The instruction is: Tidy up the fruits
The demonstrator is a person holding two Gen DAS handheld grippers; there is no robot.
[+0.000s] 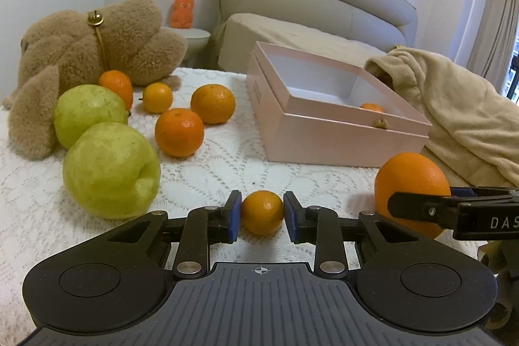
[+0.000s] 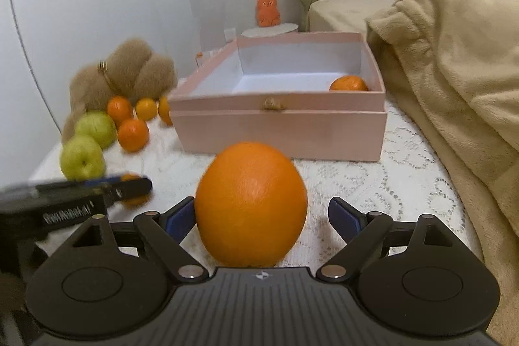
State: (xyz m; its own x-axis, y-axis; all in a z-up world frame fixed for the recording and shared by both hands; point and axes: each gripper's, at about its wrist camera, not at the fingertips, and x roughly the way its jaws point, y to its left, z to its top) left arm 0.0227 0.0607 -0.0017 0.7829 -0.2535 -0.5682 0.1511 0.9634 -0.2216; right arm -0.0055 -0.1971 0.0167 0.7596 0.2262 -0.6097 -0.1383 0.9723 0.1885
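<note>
1. The left gripper (image 1: 262, 213) is clamped on a small mandarin (image 1: 262, 211); both blue pads touch its sides, and the fruit sits on the white lace cover (image 1: 227, 177) of the tabletop.
2. The right gripper (image 2: 261, 216) stands wide around a large orange (image 2: 251, 205). Its left pad is at the orange's side, while the right pad is clear of the fruit with a gap between, so the orange is not gripped.
3. The large orange rests on the lace cover in front of the pink box (image 2: 279, 125), near its front wall.
4. One mandarin in the box (image 2: 348, 84) lies in the far right corner.
5. To the left of the box lie two green apples (image 1: 110, 171), with four more mandarins (image 1: 179, 132) scattered near them.
6. A brown plush toy (image 1: 87, 44) lies behind the apples.
7. A beige blanket (image 2: 454, 80) is heaped to the right of the box.
</note>
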